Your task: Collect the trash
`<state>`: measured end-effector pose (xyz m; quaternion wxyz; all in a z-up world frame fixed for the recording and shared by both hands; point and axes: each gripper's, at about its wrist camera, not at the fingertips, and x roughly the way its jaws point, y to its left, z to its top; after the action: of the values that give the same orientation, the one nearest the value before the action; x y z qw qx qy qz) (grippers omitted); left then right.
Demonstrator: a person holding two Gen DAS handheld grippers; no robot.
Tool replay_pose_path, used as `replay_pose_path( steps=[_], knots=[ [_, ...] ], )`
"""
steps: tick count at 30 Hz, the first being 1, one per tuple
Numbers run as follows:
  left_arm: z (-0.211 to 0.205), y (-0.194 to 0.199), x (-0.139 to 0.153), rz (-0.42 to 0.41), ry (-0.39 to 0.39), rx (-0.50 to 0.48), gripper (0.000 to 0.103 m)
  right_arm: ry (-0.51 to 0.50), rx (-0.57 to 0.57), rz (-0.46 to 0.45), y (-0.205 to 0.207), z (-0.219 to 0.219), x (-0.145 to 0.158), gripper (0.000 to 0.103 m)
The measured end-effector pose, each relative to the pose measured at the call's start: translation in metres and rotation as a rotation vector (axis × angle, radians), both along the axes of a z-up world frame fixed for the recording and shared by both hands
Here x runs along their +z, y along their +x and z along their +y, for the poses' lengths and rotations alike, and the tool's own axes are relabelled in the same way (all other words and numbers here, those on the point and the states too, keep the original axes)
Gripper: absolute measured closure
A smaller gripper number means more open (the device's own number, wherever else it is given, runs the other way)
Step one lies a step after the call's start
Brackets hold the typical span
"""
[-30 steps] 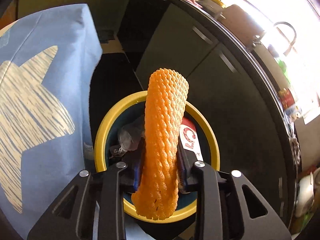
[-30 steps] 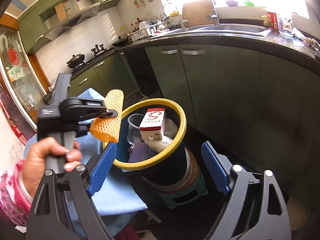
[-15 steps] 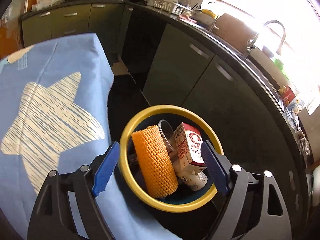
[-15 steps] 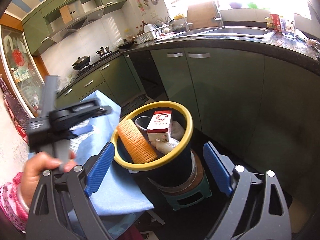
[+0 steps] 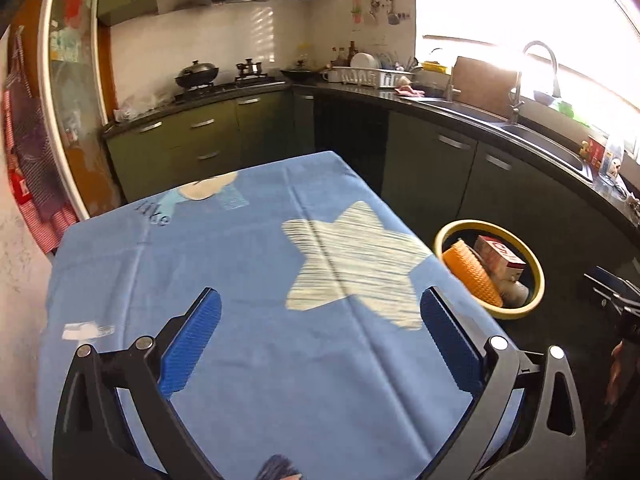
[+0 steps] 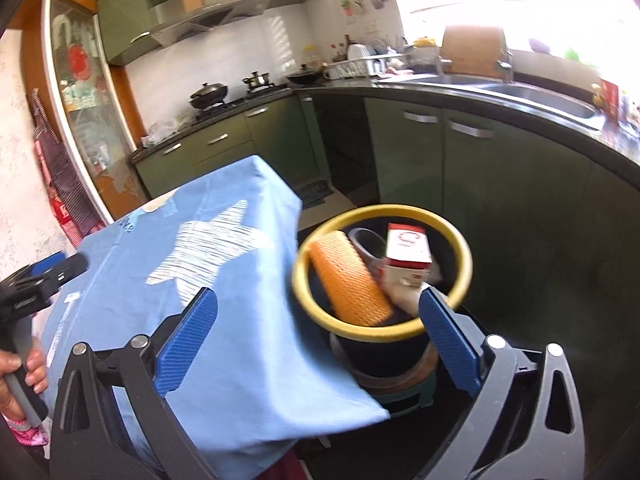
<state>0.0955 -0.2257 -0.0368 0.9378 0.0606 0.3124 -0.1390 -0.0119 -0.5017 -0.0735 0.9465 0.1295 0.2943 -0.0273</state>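
A dark bin with a yellow rim (image 5: 536, 280) (image 6: 460, 280) stands on a stool right of the table. The orange foam net (image 5: 472, 274) (image 6: 348, 280) leans inside it beside a red and white carton (image 5: 500, 258) (image 6: 408, 250) and a clear cup (image 6: 366, 242). My left gripper (image 5: 320, 336) is open and empty over the blue tablecloth (image 5: 248, 280). My right gripper (image 6: 318, 332) is open and empty, in front of the bin and the table's corner. The left gripper also shows at the left of the right wrist view (image 6: 44, 272).
A small white scrap (image 5: 86, 331) lies on the cloth at the near left. Green cabinets (image 5: 432, 168) with a dark counter, sink and stove run behind and right of the bin. A glass door (image 5: 72, 92) is at the left.
My left gripper opened and dropped the orange foam net into the bin, then drew back left over the table. My right gripper swung left and stayed open.
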Motion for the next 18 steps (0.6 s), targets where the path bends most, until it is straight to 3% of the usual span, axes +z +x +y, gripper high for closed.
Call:
replay_pose_path(
  steps=[8,13,18],
  knots=[
    [0.127,-0.035,0.009,-0.047,-0.069,0.246,0.005,-0.077,0.064,-0.016,0.006,0.062,0.019,0.007],
    [0.165,-0.059,0.024,-0.110,-0.098,0.256,0.005,-0.142,0.089,-0.085,-0.009,0.093,0.046,0.007],
    [0.174,-0.081,0.045,-0.177,-0.091,0.232,0.005,-0.183,0.059,-0.139,-0.027,0.106,0.068,0.007]
  ],
)
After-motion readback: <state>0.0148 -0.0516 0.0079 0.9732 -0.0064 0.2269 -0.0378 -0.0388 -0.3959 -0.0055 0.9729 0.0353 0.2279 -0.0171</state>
